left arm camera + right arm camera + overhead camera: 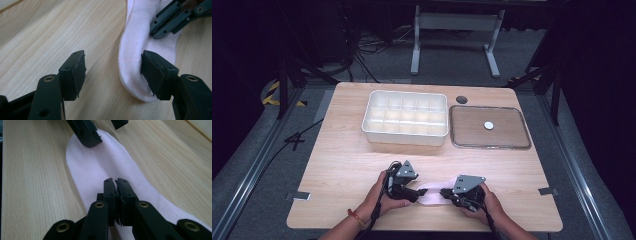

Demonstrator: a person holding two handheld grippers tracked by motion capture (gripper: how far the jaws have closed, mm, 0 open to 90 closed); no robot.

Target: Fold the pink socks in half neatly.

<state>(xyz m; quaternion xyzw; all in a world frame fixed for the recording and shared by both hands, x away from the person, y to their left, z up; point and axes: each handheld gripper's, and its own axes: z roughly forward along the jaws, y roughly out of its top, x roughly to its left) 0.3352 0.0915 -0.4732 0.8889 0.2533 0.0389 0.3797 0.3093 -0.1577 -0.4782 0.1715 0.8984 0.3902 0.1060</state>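
A pale pink sock (pixel 432 196) lies flat near the table's front edge, between my two grippers. My left gripper (pixel 112 56) is open. One of its pads (pixel 152 72) rests at the sock's (pixel 135 47) rounded end, and the other jaw stands over bare wood. My right gripper (pixel 115 181) is shut, its tips down on the middle of the sock (pixel 95 167). Whether fabric is pinched between them I cannot tell. In the high view the left gripper (pixel 417 192) and right gripper (pixel 447 193) face each other across the sock. The right gripper (pixel 155 31) also appears in the left gripper view.
A white box (pixel 404 139) with several compartments stands at the back middle of the wooden table (pixel 342 165). To its right lies a clear flat tray (pixel 490 146) with a small white disc (pixel 488 125) in it. A dark round hole (pixel 461 99) sits behind the tray.
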